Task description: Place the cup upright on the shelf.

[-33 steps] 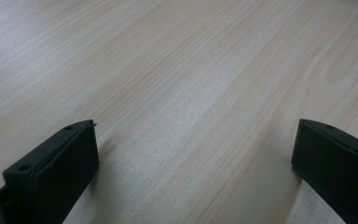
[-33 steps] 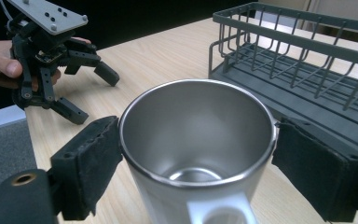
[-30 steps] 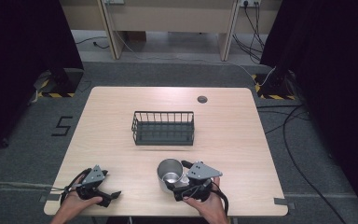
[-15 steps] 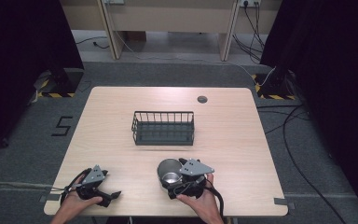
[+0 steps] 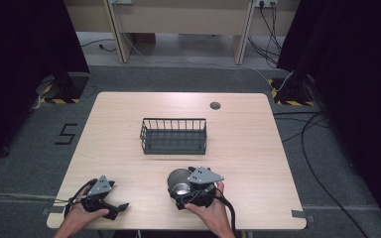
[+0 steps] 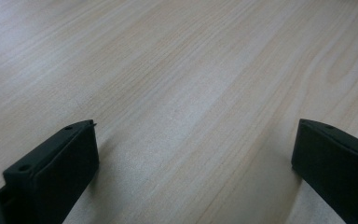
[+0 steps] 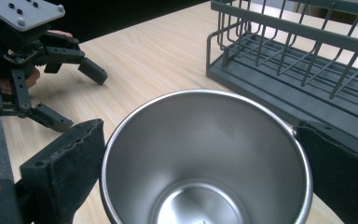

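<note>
A shiny steel cup (image 5: 178, 179) stands upright on the wooden table (image 5: 129, 114), near the front edge and a little right of centre. My right gripper (image 5: 184, 191) has one jaw on each side of the cup (image 7: 205, 154), and both black pads touch its rim. Empty, a dark wire basket (image 5: 173, 136) sits just beyond the cup, at the table's middle. At the front left, my left gripper (image 5: 118, 209) rests low over bare wood, jaws wide apart and holding nothing. The right gripper view catches that left gripper (image 7: 81, 99) off to the left, open.
The basket (image 7: 279, 70) lies close behind the cup, a short gap away. A small round cable grommet (image 5: 215, 105) is set in the table's far right part. Cables trail from both grippers over the front edge.
My right gripper has slid left towards the cup, and its jaws now enclose it. The cup, the basket and the left gripper have stayed in place.
</note>
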Action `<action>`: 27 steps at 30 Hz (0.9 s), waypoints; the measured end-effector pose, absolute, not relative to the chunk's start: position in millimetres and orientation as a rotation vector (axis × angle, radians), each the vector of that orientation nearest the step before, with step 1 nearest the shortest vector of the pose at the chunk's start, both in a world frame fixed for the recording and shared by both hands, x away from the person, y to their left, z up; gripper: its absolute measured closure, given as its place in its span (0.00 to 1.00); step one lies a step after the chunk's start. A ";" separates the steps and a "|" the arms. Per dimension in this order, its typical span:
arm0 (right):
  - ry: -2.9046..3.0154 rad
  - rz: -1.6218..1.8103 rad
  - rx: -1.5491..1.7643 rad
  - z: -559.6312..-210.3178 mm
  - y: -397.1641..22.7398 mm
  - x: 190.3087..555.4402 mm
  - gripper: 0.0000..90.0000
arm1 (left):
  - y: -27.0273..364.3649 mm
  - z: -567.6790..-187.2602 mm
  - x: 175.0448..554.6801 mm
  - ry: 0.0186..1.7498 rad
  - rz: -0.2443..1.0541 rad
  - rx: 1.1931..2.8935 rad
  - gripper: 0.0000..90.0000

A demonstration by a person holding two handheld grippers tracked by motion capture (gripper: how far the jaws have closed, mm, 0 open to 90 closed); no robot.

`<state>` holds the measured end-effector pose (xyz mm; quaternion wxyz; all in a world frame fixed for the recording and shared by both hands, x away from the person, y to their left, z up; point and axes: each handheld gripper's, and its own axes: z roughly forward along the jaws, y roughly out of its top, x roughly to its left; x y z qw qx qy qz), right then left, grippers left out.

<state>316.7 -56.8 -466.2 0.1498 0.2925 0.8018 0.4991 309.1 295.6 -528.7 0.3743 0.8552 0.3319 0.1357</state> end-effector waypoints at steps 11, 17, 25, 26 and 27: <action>2.317 1.435 0.840 -469.1 -56.8 318.3 0.06 | 295.7 -528.6 309.1 0.849 0.348 2.190 0.00; 2.339 1.444 0.803 -468.8 -57.6 320.0 0.06 | 295.7 -528.6 309.2 0.848 0.348 2.191 0.00; 2.392 1.459 0.731 -467.8 -59.4 323.4 0.07 | 295.6 -528.6 309.1 0.849 0.348 2.190 0.00; 2.397 1.463 0.724 -467.8 -59.7 324.4 0.07 | 295.7 -528.6 309.1 0.849 0.348 2.190 0.00; 2.399 1.465 0.719 -467.8 -60.0 325.4 0.07 | 295.6 -528.6 309.1 0.850 0.348 2.190 0.00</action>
